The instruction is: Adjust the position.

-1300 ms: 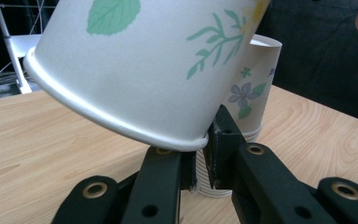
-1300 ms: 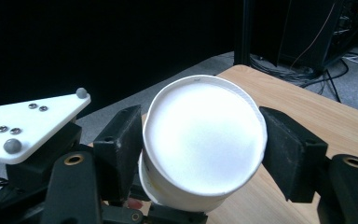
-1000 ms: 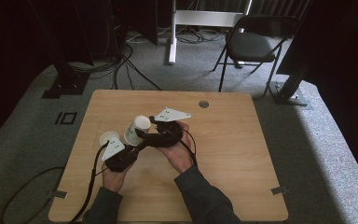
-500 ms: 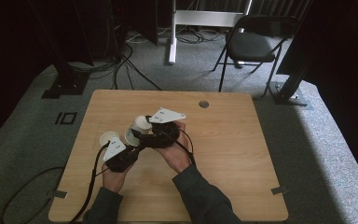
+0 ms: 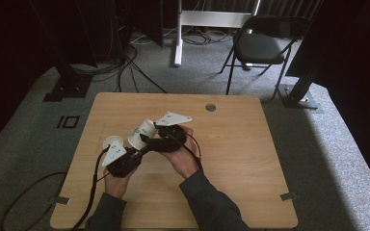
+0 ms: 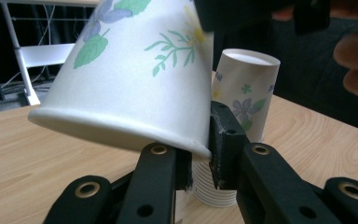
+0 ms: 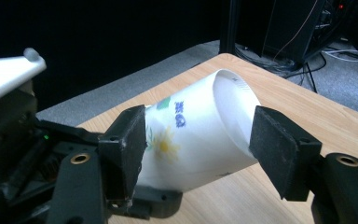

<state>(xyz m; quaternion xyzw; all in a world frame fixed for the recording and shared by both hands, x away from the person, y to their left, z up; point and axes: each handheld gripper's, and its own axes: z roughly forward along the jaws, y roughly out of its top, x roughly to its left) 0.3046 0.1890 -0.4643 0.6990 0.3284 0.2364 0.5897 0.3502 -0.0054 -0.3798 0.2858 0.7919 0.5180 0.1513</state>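
**Two grippers on one paper cup**

High view: both grippers meet at a tilted paper cup [image 5: 141, 133] over the table [image 5: 231, 144].

Left gripper view: the left gripper [image 6: 200, 156] pinches the cup's rim, jaws nearly together.

Right gripper view: the right gripper [image 7: 198, 149] straddles the cup's body; its jaws have just been closing, pads touching its sides.

No word, brand name or number can be read anywhere. The nearest thing to lettering is a small dark-blue mark on the side of the paper cup [image 7: 200, 140] between the jaws in the right gripper view, close to its base; it is too blurred to tell whether it is text or part of the flower print. The grey plate [image 5: 173, 118] on the gripper near the middle of the table carries a few tiny dark marks in the high view, too small to make out.
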